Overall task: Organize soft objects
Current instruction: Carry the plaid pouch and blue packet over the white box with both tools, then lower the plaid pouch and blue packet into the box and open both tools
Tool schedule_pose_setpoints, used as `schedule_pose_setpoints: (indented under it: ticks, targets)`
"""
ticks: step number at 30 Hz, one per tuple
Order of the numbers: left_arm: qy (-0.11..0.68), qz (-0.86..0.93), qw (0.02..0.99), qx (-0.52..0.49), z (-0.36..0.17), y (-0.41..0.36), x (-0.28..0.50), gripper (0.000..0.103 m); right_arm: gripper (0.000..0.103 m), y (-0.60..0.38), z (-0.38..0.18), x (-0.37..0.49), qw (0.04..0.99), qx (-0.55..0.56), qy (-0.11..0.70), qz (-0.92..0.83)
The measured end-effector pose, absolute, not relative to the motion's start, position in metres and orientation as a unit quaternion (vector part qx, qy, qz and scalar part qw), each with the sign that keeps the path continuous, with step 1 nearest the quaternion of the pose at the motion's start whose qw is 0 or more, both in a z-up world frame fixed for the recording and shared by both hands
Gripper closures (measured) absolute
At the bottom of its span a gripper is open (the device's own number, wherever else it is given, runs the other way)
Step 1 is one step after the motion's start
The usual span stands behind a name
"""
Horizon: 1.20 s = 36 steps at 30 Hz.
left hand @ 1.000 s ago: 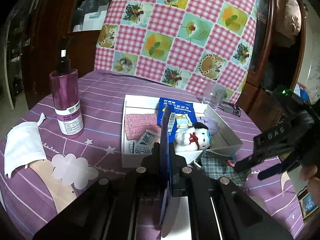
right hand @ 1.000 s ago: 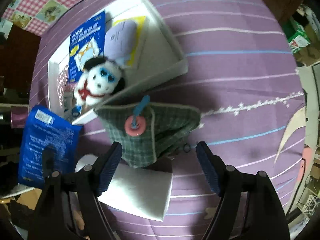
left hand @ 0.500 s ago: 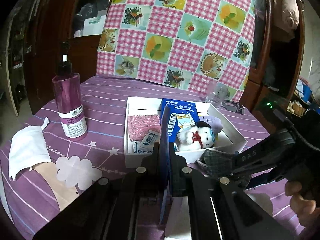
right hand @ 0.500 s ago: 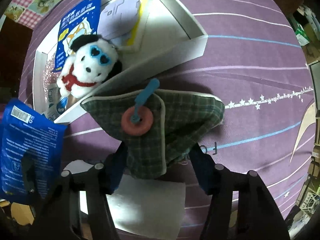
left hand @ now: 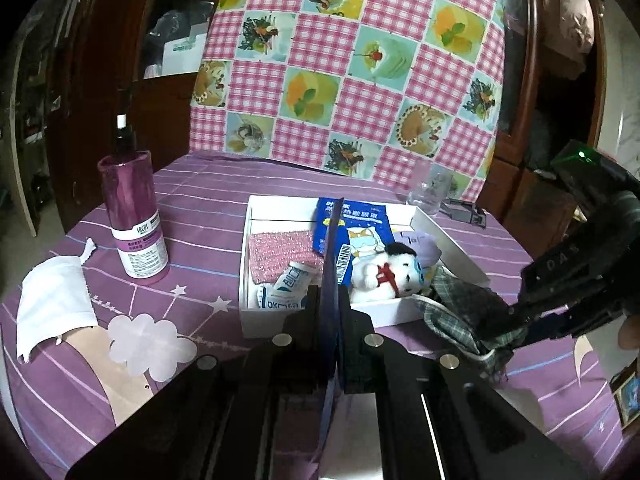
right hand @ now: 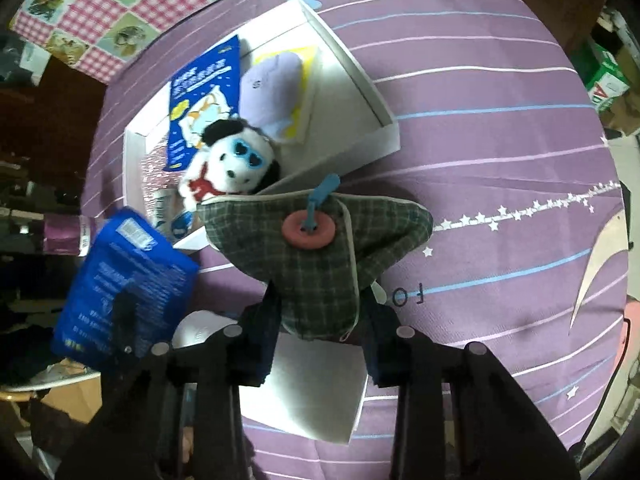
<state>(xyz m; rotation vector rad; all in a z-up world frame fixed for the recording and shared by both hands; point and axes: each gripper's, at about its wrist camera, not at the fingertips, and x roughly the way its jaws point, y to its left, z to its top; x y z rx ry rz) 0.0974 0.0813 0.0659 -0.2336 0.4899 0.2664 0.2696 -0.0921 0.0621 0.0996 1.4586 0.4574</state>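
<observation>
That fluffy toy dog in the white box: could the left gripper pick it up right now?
Probably not. The left gripper is shut on a blue packet, so its jaws are occupied, though the toy dog lies uncovered in the white box.

Purple tablecloth (left hand: 208, 216), white box (left hand: 448, 240), bottle (left hand: 134, 220)

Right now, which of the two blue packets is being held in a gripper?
The blue packet clamped edge-on in the left gripper, outside the white box. The other blue packet lies flat inside it.

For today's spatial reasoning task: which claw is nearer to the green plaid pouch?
The right claw: its jaws are closing around the green plaid pouch. The left claw sits off to the pouch's side, shut on a blue packet.
</observation>
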Motion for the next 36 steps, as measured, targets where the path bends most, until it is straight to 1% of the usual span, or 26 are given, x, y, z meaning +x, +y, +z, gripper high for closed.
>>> schedule_pose_setpoints:
  ticks: [3,9,12,16,23,27,30,34,36]
  targets:
    - [0.235,0.138,0.956,-0.109,0.077,0.077,0.099,0.098,0.066,-0.103,0.069,0.263,0.719,0.059,0.654,0.228]
    - [0.217,0.138,0.963,-0.081,0.11,0.064,0.102,0.098,0.066,-0.109,0.096,0.258,0.735,0.078,0.61,0.285]
    - [0.201,0.135,0.967,-0.078,0.126,0.062,0.107,0.098,0.066,-0.115,0.1,0.26,0.739,0.084,0.597,0.302]
    - [0.196,0.129,0.968,-0.087,0.132,0.062,0.121,0.098,0.066,-0.12,0.105,0.268,0.743,0.113,0.567,0.337]
    - [0.218,0.11,0.963,-0.118,0.114,0.076,0.153,0.098,0.066,-0.115,0.11,0.27,0.775,0.129,0.493,0.372]
    - [0.245,0.113,0.952,-0.143,0.096,0.092,0.166,0.098,0.066,-0.108,0.096,0.277,0.788,0.134,0.461,0.384]
    - [0.315,0.11,0.93,-0.156,0.076,0.104,0.184,0.098,0.066,-0.103,0.075,0.287,0.793,0.138,0.468,0.364]
    - [0.333,0.121,0.926,-0.133,0.065,0.11,0.192,0.098,0.066,-0.091,0.049,0.295,0.801,0.127,0.475,0.342]
    - [0.339,0.127,0.923,-0.13,0.061,0.113,0.194,0.098,0.066,-0.086,0.047,0.294,0.81,0.12,0.462,0.34]
